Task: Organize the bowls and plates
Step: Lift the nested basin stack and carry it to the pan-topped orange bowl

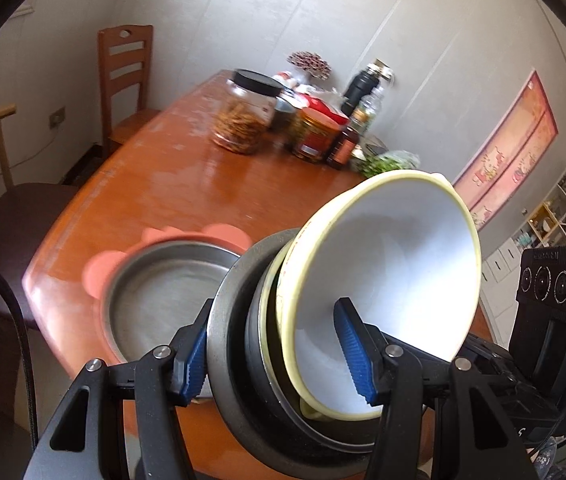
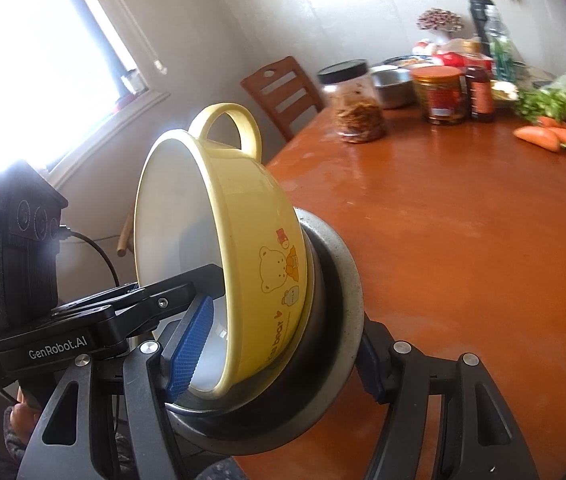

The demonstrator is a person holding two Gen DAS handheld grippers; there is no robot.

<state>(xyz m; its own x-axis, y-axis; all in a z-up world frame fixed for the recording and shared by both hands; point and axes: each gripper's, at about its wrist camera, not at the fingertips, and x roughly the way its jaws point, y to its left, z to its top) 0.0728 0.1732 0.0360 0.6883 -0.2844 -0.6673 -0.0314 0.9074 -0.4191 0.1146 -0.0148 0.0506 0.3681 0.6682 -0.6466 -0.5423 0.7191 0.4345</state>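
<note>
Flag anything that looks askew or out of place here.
The yellow bowl and the metal dish nested behind it stand on edge, openings sideways, clamped between the left hand-held gripper and the right hand-held gripper. Loose carrots lie bare on the table.

"GenRobot.AI" in white letters on the black arm of the left tongs (image 2: 203, 280), seen from the right wrist view. Yellow bowl (image 2: 267, 272) has a bear cartoon with brown lettering below it, "bear" readable, the word before it cut off. Jar labels (image 2: 441, 92) too blurred to read. Small white text on top of the right tongs' black housing (image 1: 551, 280), illegible. Wall poster (image 1: 511, 148) characters unreadable.
</note>
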